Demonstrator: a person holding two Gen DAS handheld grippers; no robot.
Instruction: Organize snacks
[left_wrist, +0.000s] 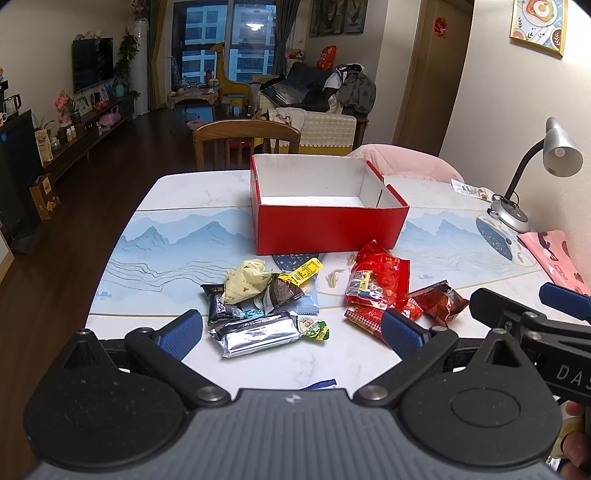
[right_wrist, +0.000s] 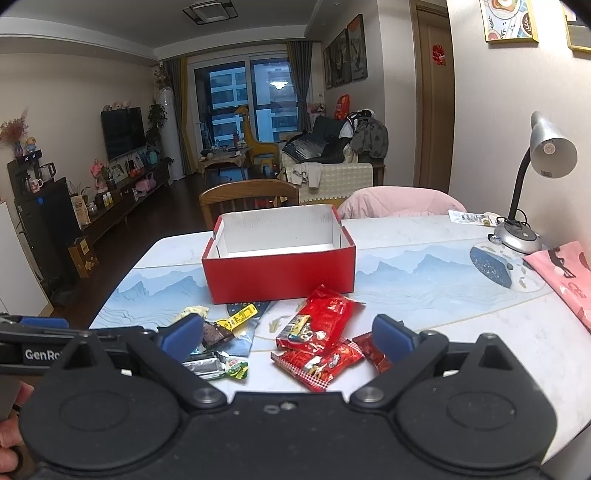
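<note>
Our left gripper (left_wrist: 291, 330) hangs with its fingers spread wide and nothing between them, just above the silver packet (left_wrist: 256, 334); the dark and pale wrappers (left_wrist: 245, 284) sit in a loose heap beyond it, overlapping one another; to their right lies the red packet pile (left_wrist: 376, 284), and our right gripper (right_wrist: 290, 338) hovers over that pile, likewise spread wide and holding nothing.

We judge the risks as these: foil skins are slick, so a shallow pinch could let a packet slide out on the lift; the heaps overlap, so closing on one may drag a neighbour toward the table (left_wrist: 177, 192) edge; the two grippers are near each other and could knock together.

The red box (left_wrist: 328, 229), well behind the snacks, stands open; what we see of its white inside is bare.
</note>
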